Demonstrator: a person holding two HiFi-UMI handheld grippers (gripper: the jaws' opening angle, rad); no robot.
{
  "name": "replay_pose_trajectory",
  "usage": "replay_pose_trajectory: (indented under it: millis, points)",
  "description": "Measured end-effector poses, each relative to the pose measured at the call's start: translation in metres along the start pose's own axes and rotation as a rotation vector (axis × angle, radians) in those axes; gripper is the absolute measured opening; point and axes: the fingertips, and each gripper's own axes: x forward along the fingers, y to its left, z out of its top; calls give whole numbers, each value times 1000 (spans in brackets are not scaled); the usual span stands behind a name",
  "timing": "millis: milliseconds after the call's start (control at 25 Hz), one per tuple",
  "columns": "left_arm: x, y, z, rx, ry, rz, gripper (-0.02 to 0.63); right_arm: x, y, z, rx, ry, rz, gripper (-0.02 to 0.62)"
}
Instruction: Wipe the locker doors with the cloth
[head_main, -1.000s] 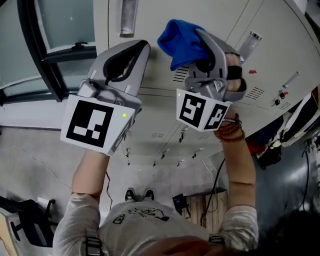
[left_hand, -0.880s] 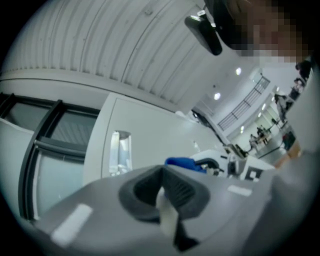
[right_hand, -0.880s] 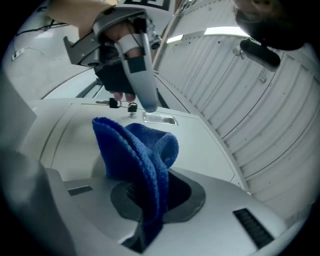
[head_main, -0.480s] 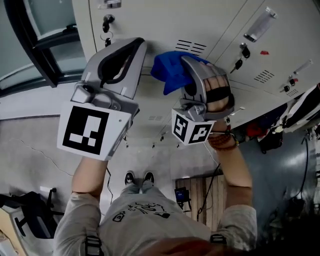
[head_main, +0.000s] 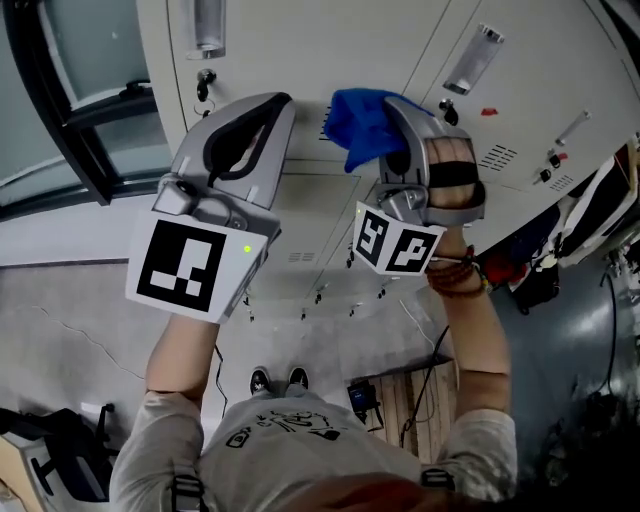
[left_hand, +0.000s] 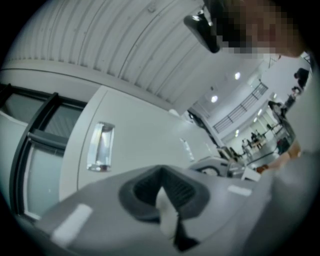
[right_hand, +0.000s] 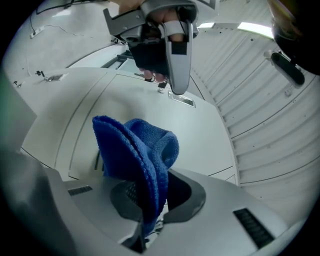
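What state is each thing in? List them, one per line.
Left tongs: shut, empty.
Right tongs: shut on cloth.
Cloth: bunched, clamped.
Locker doors: closed.
Keys: in locks.

A dark-framed window (head_main: 75, 110) is seen at ten o'clock in the head view. A grey floor (head_main: 70, 300) with a thin crack is shown at nine o'clock. A black object (head_main: 45, 450), cropped by the edge, lies at eight o'clock. A wooden board (head_main: 412, 402) is seen near five o'clock, and dark bags (head_main: 540, 285) at three o'clock. A ribbed ceiling (left_hand: 100, 45) is shown at eleven o'clock in the left gripper view.
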Motion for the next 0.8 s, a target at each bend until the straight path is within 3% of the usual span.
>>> replay_pose_trajectory:
  millis: [440, 800]
  points:
    - [-7, 28, 60, 104, -62, 38, 2, 66, -160, -8, 86, 9, -179, 29]
    - [-22, 61, 85, 155, -96, 96, 2, 110, -269, -27, 164, 56, -292, 29]
